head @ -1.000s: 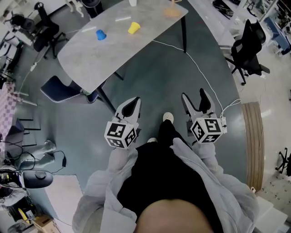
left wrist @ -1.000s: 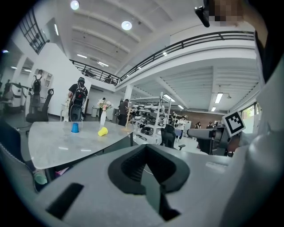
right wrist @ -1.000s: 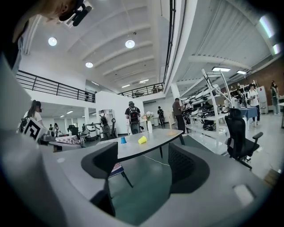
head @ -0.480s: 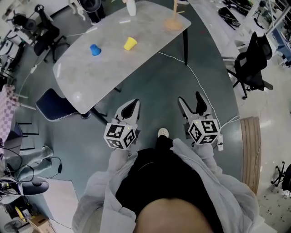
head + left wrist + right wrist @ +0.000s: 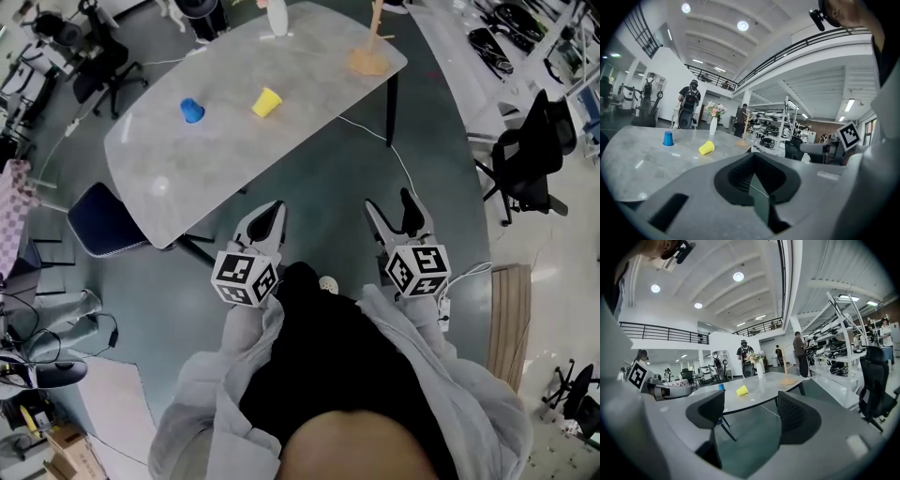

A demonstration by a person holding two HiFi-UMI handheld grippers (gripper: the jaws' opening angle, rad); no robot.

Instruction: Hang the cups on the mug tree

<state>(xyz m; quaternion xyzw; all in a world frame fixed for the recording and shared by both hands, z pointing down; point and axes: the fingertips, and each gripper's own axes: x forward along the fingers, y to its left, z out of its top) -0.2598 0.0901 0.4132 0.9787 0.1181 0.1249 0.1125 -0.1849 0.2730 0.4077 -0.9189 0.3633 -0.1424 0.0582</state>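
Approach first: step up to grey marble-top desk (image 5: 309, 56). Right gripper (image 5: 389, 202) jaws spread, left gripper (image 5: 270, 208) jaws pressed together; open left b4 reaching small yellow plastic cup (image 5: 266, 102).

Left gripper (image 5: 270, 209) closed, right gripper (image 5: 388, 202) spread

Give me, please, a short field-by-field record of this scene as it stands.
Table: grey, ahead of the person
Blue cup: standing on the table
Yellow cup: on its side, right of the blue cup
Mug tree: table's far right corner, no cups seen on it
Left claw: shut, empty
Right claw: open, empty
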